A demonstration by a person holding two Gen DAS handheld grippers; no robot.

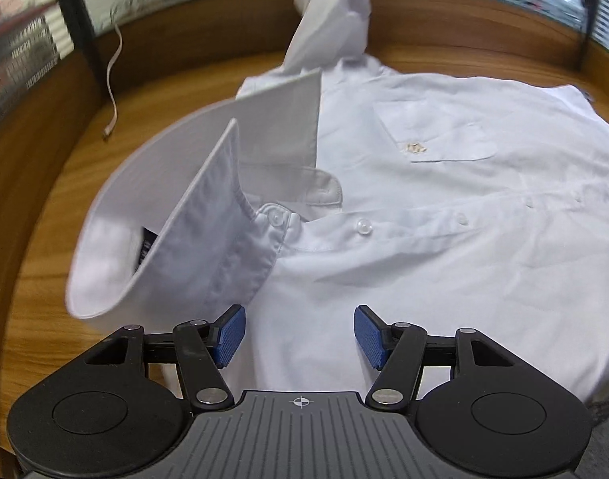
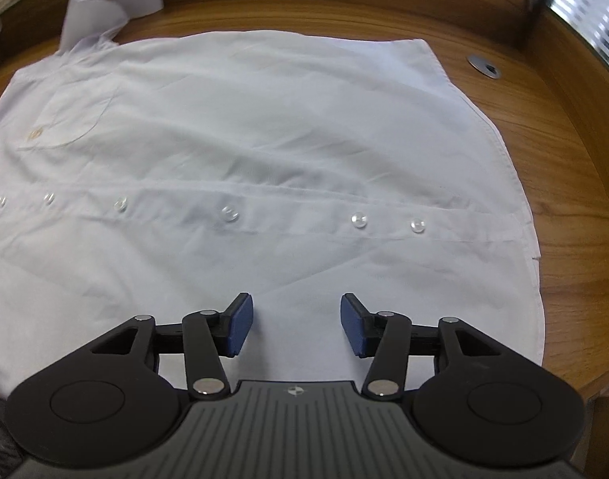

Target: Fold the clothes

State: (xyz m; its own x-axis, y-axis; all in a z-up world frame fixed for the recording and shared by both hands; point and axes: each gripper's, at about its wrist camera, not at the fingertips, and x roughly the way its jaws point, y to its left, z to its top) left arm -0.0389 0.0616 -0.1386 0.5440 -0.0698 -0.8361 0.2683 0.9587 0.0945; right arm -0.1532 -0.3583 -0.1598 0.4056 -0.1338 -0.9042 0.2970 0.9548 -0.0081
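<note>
The white shirt lies spread, buttoned front up, across the wooden worktop, its sleeve bunched toward the far edge. Both the left gripper and right gripper hover above it, fingers spread and empty. A shallow pinch may catch one layer only, so the fold would go crooked.

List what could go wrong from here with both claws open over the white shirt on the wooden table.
1. The collar stands up stiffly beside the left claw; a fold could crush it.
2. One sleeve lies bunched past the shirt; it may end up trapped unevenly.
3. The fabric shows creases near the button placket; the right claw may pinch several layers.
</note>
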